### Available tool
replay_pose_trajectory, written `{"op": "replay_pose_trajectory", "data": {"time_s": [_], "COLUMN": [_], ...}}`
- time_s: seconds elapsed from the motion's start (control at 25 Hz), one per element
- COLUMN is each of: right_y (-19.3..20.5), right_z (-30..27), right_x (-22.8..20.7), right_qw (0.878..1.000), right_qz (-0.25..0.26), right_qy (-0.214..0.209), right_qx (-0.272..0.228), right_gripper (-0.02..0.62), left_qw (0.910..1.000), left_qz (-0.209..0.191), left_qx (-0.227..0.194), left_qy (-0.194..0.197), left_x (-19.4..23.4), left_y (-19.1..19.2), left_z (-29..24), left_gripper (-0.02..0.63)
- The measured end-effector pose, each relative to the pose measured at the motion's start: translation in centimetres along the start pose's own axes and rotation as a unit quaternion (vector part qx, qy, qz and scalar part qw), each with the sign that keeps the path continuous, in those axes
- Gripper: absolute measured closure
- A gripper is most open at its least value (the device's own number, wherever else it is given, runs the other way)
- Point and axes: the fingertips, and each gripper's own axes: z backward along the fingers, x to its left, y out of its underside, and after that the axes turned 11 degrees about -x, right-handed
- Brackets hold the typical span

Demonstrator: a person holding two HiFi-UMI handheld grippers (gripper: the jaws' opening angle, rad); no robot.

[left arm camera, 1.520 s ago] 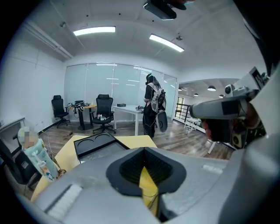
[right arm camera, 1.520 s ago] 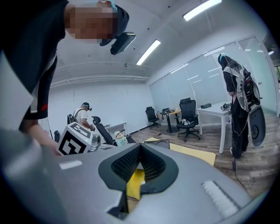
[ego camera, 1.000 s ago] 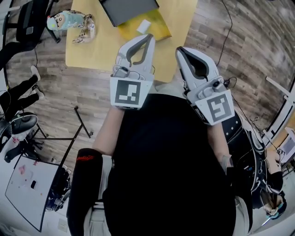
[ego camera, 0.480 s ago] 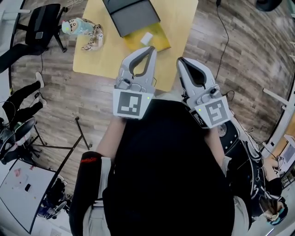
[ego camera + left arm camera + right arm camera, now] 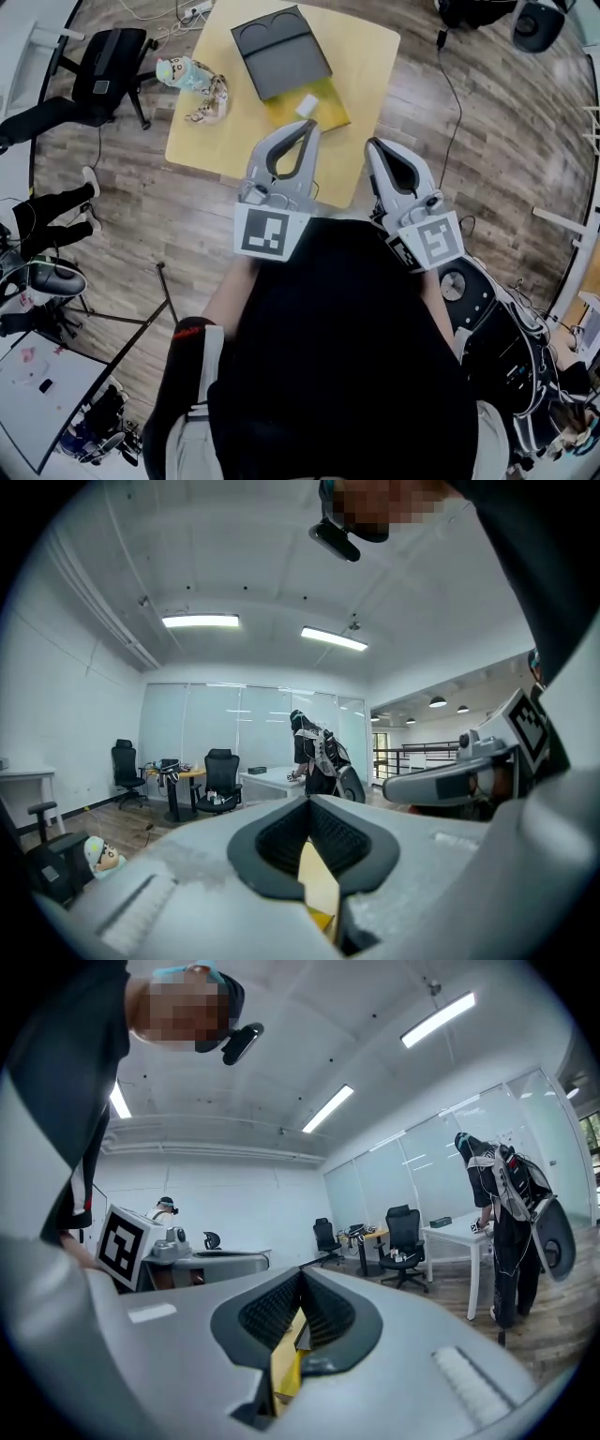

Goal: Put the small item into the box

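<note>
A light wooden table carries a dark grey box, a yellow box touching its near edge, and a plush toy at the left edge.

Open tabletop right of dark box, toy left

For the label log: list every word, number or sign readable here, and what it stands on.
No word or number can be read in any view.
Cubes on left gripper and right gripper: black-and-white square marker patterns, no letters.
Red print on black sleeve: too small to read.

Wood floor, black office chair
</note>
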Motion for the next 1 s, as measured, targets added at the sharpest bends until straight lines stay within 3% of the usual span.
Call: {"op": "replay_pose_trajectory", "data": {"time_s": [0.16, 0.36, 1.0], "right_y": [-1.0, -2.2, -4.9], "right_z": [0.4, 0.9, -0.7], "right_x": [0.0, 0.7, 2.8], "right_qw": [1.0, 1.0, 0.996], "right_qz": [-0.003, 0.011, 0.024], "right_qy": [0.001, 0.001, -0.044], "right_qx": [-0.026, -0.024, -0.069], "right_gripper": [0.594, 0.594, 0.594], "left_qw": [0.9998, 0.9995, 0.9953], "left_qz": [-0.01, -0.009, -0.024], "left_qx": [-0.019, -0.03, -0.084], "left_qy": [-0.002, -0.008, -0.04], "left_x": [-0.2, -0.7, 0.3], "left_y": [-1.3, -2.7, -5.7], "left_z": [0.4, 1.6, 2.5], "left_gripper": [0.604, 0.604, 0.604]}}
